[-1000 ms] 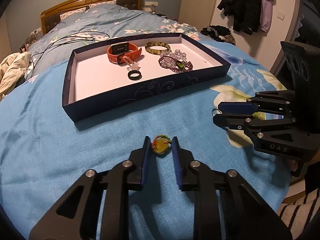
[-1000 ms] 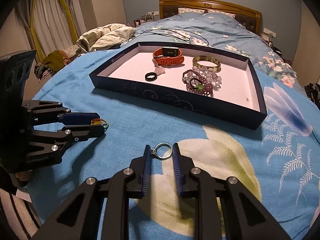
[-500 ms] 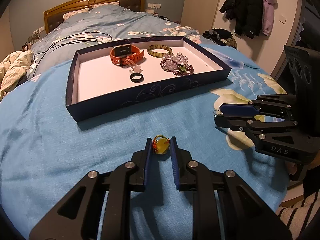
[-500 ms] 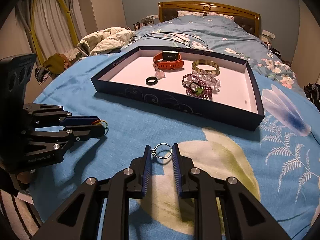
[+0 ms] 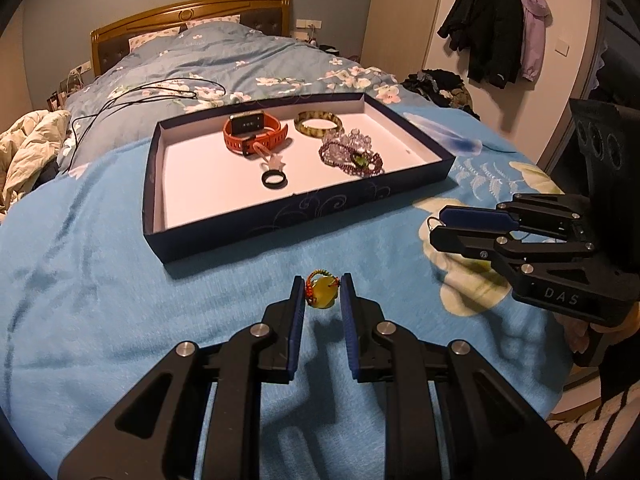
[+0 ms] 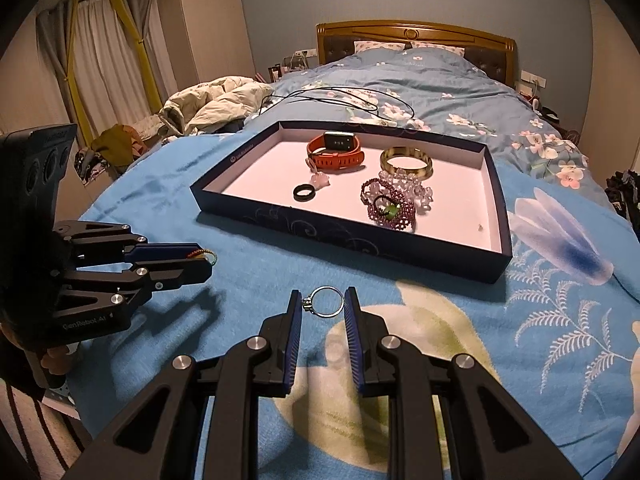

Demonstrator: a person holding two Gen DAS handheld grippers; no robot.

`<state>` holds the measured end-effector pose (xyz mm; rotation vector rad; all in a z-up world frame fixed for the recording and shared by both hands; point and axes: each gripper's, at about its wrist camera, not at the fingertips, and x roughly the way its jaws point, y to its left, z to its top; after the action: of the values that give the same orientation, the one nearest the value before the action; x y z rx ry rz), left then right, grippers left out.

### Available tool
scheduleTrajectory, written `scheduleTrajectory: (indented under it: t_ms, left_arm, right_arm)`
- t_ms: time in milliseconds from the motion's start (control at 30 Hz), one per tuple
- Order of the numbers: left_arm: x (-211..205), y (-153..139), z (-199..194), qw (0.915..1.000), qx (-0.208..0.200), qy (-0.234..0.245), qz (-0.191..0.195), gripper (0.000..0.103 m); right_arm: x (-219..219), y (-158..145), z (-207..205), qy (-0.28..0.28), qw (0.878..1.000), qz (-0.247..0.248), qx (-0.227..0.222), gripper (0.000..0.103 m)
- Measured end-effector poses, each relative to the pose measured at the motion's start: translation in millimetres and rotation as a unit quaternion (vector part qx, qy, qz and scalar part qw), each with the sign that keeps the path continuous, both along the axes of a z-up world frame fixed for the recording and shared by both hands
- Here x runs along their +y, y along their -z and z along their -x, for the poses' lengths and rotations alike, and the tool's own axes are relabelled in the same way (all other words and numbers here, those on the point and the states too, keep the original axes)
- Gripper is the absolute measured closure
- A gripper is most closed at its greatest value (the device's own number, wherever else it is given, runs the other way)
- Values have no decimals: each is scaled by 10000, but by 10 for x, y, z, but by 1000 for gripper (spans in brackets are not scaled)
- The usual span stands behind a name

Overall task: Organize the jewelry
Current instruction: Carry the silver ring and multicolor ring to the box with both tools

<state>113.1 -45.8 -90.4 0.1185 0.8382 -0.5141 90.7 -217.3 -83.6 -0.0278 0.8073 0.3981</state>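
My left gripper (image 5: 322, 290) is shut on a yellow stone pendant (image 5: 322, 297) with a red and green cord, held just above the blue blanket. My right gripper (image 6: 322, 301) is shut on a silver ring (image 6: 327, 301), also lifted off the blanket. Each gripper shows in the other's view, the right gripper (image 5: 436, 226) at the right and the left gripper (image 6: 206, 262) at the left. Ahead lies a dark blue tray (image 5: 248, 232) with a white floor. It holds an orange watch (image 5: 256, 134), a bangle (image 5: 318, 124), a black ring (image 5: 274, 180) and purple bead bracelets (image 5: 352, 156).
The tray sits on a blue flowered blanket (image 6: 540, 300). Behind it is a bed with black cables (image 5: 144, 94) and a wooden headboard (image 6: 416, 34). Coats (image 5: 496, 20) hang on the right wall; crumpled bedding (image 6: 216, 100) lies at the left.
Both grippers have lifted a little with their pieces, so the tray sits lower in each view and more of the room shows. Both grips are unchanged.
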Motion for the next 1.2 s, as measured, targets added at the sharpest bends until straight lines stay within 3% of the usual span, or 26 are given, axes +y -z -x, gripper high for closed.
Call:
scheduleTrajectory:
  t_ms: [1200]
  left_arm:
    - [-51, -377, -66, 9980, -574, -160, 203, 85]
  right_arm:
    - [-88, -257, -97, 140, 9985, -296, -445, 84]
